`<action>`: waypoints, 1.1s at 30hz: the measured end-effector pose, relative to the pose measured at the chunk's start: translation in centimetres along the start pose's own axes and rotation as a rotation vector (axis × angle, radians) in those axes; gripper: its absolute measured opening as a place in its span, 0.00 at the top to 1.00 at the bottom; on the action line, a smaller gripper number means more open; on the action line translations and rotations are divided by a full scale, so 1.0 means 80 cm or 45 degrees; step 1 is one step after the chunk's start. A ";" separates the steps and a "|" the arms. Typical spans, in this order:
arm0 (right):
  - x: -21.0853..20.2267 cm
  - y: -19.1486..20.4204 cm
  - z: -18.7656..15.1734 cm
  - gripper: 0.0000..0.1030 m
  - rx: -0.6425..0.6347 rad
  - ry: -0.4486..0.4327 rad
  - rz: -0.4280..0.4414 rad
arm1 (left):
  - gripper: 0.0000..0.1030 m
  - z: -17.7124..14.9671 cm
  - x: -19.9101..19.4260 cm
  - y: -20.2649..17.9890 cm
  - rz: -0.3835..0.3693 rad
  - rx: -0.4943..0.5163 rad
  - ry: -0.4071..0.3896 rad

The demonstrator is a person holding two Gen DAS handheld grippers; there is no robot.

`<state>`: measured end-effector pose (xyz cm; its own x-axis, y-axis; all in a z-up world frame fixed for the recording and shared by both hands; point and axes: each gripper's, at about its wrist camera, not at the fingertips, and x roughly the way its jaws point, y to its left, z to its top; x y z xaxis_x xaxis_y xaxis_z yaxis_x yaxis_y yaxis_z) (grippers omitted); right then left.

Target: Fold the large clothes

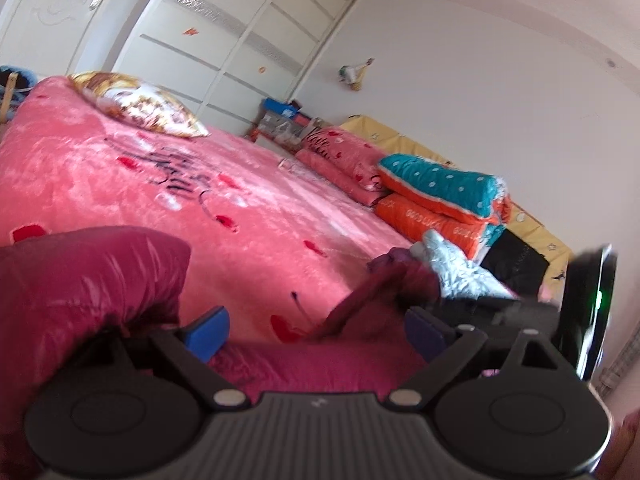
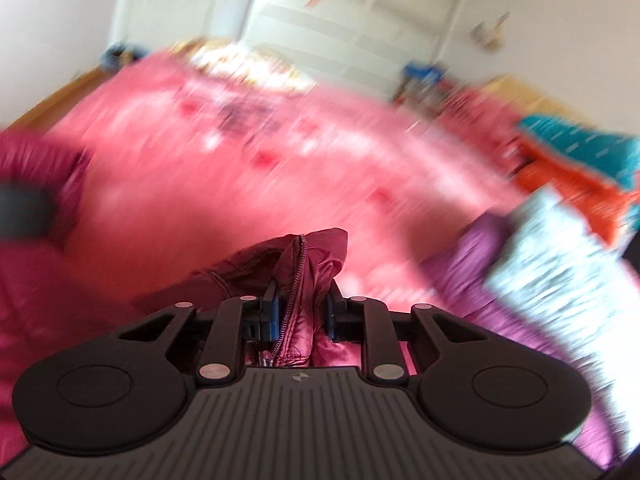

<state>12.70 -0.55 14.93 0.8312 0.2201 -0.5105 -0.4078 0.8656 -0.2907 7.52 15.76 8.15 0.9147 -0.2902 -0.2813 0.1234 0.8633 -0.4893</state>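
The maroon puffer jacket lies at the near edge of the bed, w/ one puffed part bulging up at the left and a flat panel running under the left tongs. Left tongs stand wide apart; blue pads flank the jacket w/o pressing it, so nothing is held there.

Right tongs are clamped on a bunched fold of the same jacket, right by its zipper; cloth sticks up between the blue pads. The right wrist view is badly motion-blurred apart from the tongs and the gripped fold.

Open room: the middle of the pink bedspread, beyond the jacket, is broad and bare, up to a gold patterned pillow at the far end. The bed's left edge drops to a wood floor. The right side is crowded: pink pillows, a teal dotted quilt stacked on an orange one, a pale quilted garment and a purple garment just beside the jacket. A yellow padded headboard edges that side.

Far wall: white wardrobe, doors closed. In the corner, a rack w/ blue boxes; contents too small to tell.
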 end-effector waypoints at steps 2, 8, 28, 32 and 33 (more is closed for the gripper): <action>-0.013 -0.018 0.013 0.77 0.051 -0.089 -0.082 | 0.08 -0.001 -0.004 -0.006 -0.031 0.041 -0.024; -0.020 -0.071 0.049 0.77 0.167 -0.312 -0.312 | 0.04 -0.005 -0.014 -0.032 -0.109 0.218 -0.113; 0.117 -0.137 -0.024 0.61 0.108 -0.084 -0.810 | 0.03 -0.017 0.040 0.012 -0.003 0.000 0.197; 0.103 -0.132 -0.025 0.26 0.120 -0.068 -0.784 | 0.03 -0.020 0.042 0.008 -0.029 0.019 0.217; 0.093 -0.132 -0.020 0.24 0.134 -0.067 -0.777 | 0.03 -0.021 0.041 0.007 -0.035 0.031 0.215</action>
<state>22.57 -8.80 12.90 0.9214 -0.3087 -0.2360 0.1838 0.8814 -0.4351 9.96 14.58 5.58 0.8334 -0.3770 -0.4041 0.1583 0.8634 -0.4791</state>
